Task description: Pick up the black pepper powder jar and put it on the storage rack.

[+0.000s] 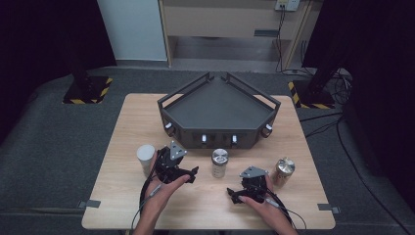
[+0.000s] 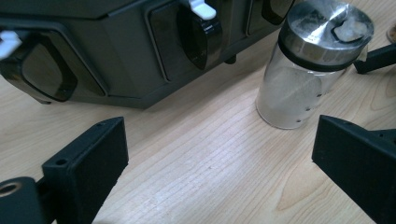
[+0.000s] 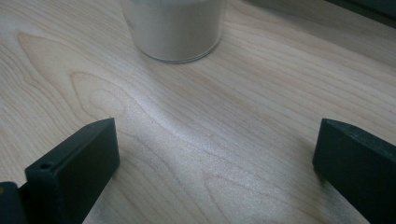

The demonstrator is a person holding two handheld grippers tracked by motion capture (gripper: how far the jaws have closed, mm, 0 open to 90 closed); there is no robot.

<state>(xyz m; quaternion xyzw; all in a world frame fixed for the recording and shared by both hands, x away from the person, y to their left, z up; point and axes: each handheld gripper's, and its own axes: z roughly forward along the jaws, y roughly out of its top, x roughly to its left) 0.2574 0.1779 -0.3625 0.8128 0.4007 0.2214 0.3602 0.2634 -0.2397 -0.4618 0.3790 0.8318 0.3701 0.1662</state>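
Note:
A glass jar with a steel lid (image 1: 219, 162) stands on the wooden table (image 1: 205, 210), just in front of a dark angular tray unit (image 1: 215, 105). My left gripper (image 1: 192, 175) is a little to the jar's left, open and empty. In the left gripper view the jar (image 2: 299, 79) stands ahead to the right, beyond the wide-apart jaws of the left gripper (image 2: 217, 140). My right gripper (image 1: 232, 196) sits in front of and to the right of the jar, also open. In the right gripper view the jar's base (image 3: 175, 32) is ahead of the right gripper (image 3: 215, 140), not touching it.
A white cup (image 1: 145, 155) stands just left of the left hand. A bronze can (image 1: 284, 170) is beside the right gripper's right side. The tray unit's front face (image 2: 116, 51) carries dark knobs with white tips. Bare wood lies between the jaws in both gripper views.

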